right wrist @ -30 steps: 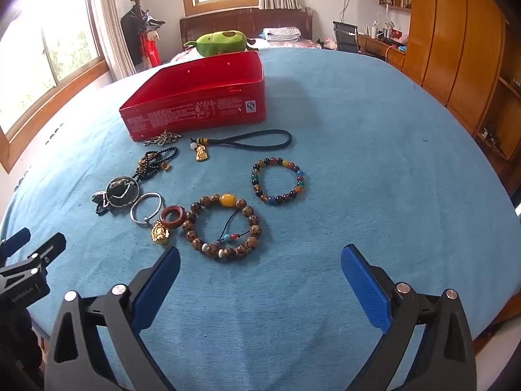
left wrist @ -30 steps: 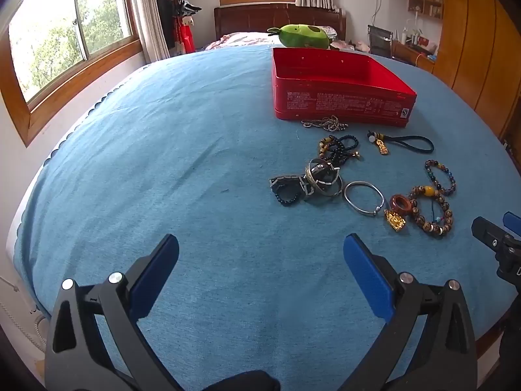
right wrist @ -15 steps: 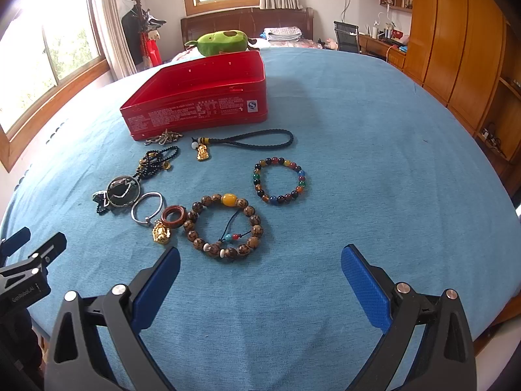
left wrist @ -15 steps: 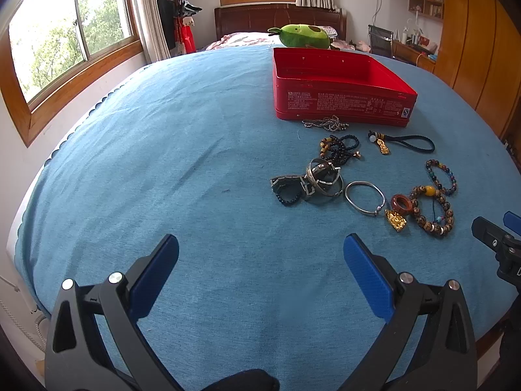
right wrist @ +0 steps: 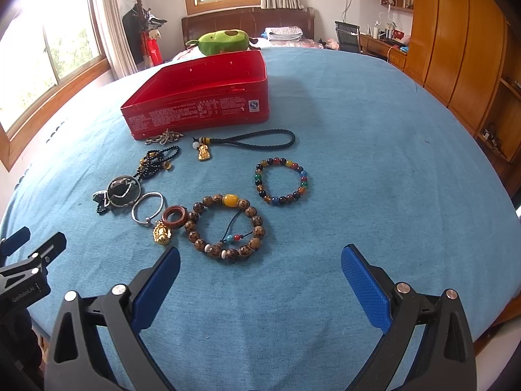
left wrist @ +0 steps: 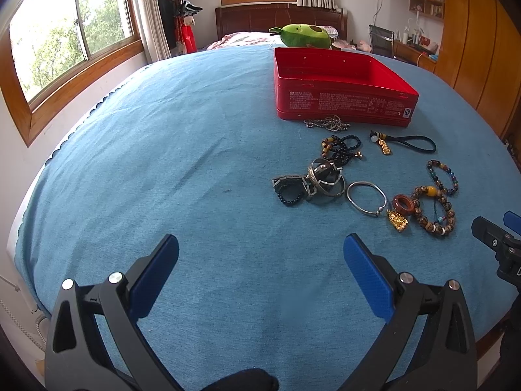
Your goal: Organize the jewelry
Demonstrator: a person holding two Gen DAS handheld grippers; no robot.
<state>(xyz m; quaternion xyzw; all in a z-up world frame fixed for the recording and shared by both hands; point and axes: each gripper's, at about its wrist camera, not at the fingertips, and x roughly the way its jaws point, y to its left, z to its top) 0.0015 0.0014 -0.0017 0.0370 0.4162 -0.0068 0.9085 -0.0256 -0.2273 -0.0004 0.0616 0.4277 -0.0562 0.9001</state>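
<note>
So far nothing is stowed: my right gripper (right wrist: 260, 288) and left gripper (left wrist: 260, 278) both hover spread wide, holding nothing. Just ahead of the right one lies the brown bead bracelet (right wrist: 224, 226), beyond it the multicoloured bracelet (right wrist: 281, 181), left the silver bangle (right wrist: 147, 208). Farther off, the red tin (right wrist: 198, 114) looks empty; every piece remains.

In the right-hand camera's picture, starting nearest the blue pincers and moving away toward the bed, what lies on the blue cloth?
Brown bead bracelet → multicoloured bead bracelet → black braided cord with gold charm → red tin → green plush toy.
</note>
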